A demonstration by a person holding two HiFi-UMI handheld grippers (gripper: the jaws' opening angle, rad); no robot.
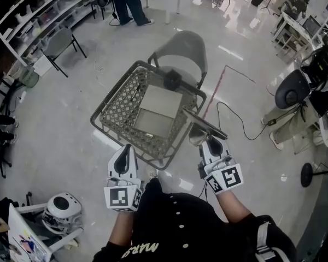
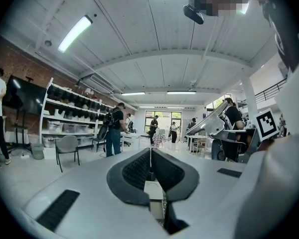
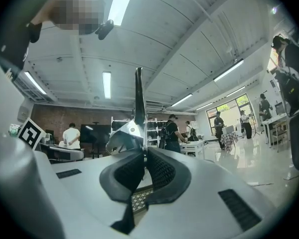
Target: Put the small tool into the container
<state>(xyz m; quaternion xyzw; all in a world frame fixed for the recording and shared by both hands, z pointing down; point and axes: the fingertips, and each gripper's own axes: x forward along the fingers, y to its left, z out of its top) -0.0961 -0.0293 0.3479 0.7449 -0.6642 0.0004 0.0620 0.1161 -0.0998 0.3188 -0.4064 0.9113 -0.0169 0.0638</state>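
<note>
Right gripper (image 1: pixel 210 144) sits closest, low on the near right, its jaws nipped tight on the small tool (image 1: pixel 204 123). The right gripper view shows the thin blade (image 3: pixel 138 96) standing straight up between the pads. From the head view, that blade reaches out over the near right corner of the mesh basket (image 1: pixel 119 111), so the tool is at the rim and not yet inside. Left gripper (image 1: pixel 126 149) hangs beside the near edge, jaws pressed together on nothing.

My read is that this is the carry-in. The move wants a drift forward and left until the whole tool is over the grey panel (image 1: pixel 159 109) on the basket's bottom. Then it should go down low before the jaws part, because a long flat blade let go at the rim could tip outward or snag in the mesh wall. Left gripper should stay clear of the opening.
</note>
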